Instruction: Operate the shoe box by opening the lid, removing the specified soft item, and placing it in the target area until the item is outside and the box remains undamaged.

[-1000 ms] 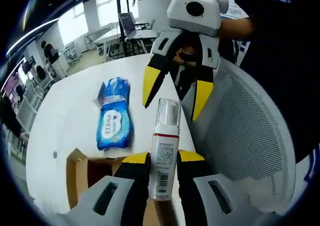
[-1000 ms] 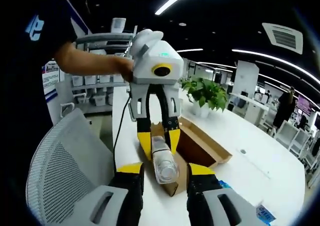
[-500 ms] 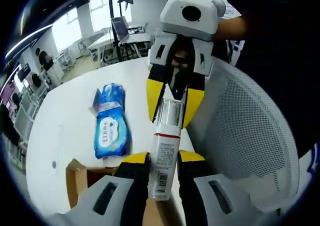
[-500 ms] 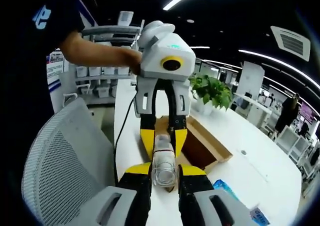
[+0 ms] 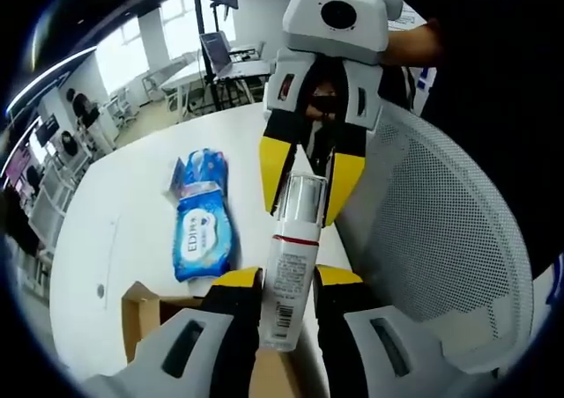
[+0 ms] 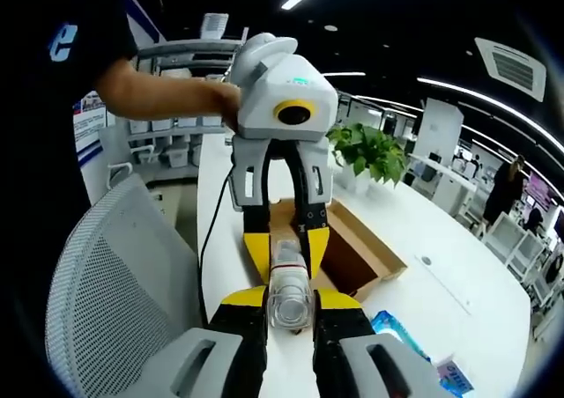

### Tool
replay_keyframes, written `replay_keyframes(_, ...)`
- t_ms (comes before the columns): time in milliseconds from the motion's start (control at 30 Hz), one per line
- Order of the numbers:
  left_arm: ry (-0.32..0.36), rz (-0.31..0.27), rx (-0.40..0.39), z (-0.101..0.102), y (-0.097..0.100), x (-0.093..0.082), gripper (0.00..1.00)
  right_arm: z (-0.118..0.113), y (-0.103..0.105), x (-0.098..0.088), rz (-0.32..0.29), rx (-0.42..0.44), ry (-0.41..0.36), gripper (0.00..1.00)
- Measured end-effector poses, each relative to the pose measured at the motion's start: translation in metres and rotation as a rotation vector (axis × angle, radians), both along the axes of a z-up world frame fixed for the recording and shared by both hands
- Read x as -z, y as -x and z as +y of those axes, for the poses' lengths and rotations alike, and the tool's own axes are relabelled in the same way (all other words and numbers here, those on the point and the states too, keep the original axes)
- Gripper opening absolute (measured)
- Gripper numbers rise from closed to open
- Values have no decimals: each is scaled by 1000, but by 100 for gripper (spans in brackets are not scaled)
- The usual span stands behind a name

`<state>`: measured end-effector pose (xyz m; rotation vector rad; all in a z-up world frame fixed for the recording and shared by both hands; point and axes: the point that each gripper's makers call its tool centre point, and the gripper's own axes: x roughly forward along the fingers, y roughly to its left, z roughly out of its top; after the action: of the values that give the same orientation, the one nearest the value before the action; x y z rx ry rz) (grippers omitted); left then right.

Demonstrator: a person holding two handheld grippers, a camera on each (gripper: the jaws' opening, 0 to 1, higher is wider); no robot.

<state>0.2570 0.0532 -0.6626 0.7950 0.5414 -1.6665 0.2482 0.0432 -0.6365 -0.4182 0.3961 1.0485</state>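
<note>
Your left gripper (image 5: pixel 288 279) pinches the lower body of the slim white pump bottle with a clear cap (image 5: pixel 288 266), holding it in the air above the open brown cardboard shoe box (image 6: pixel 352 253). Your right gripper (image 5: pixel 306 173) meets it from the far end, its yellow-tipped jaws closed around the clear cap. The blue soft pack of wipes (image 5: pixel 203 226) lies flat on the white table (image 5: pixel 123 213), just beyond the box. A white mesh chair (image 5: pixel 441 239) stands beside the box.
</note>
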Motion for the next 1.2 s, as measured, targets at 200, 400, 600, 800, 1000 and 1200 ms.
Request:
replay_keyframes(200, 13, -7, -72, 2, -10, 2, 24, 1, -7, -2, -2, -5, 16, 14)
replay_keyframes(400, 80, 6, -185, 7, -23, -1, 42, -1, -19, -1, -11, -17, 59, 14)
replay_keyframes(600, 118, 7, -286, 26, -36, 2, 58, -6, -28, 2, -13, -42, 114, 14)
replay_keyframes(800, 163, 25, -372, 43, -41, 3, 68, -17, -40, 4, -24, -65, 177, 14)
replay_keyframes(1000, 231, 26, -475, 57, -51, -4, 81, -36, -58, 9, -10, -68, 256, 14)
replay_keyframes(1200, 280, 21, -551, 70, -58, -13, 87, -59, -86, 5, -23, -71, 335, 14)
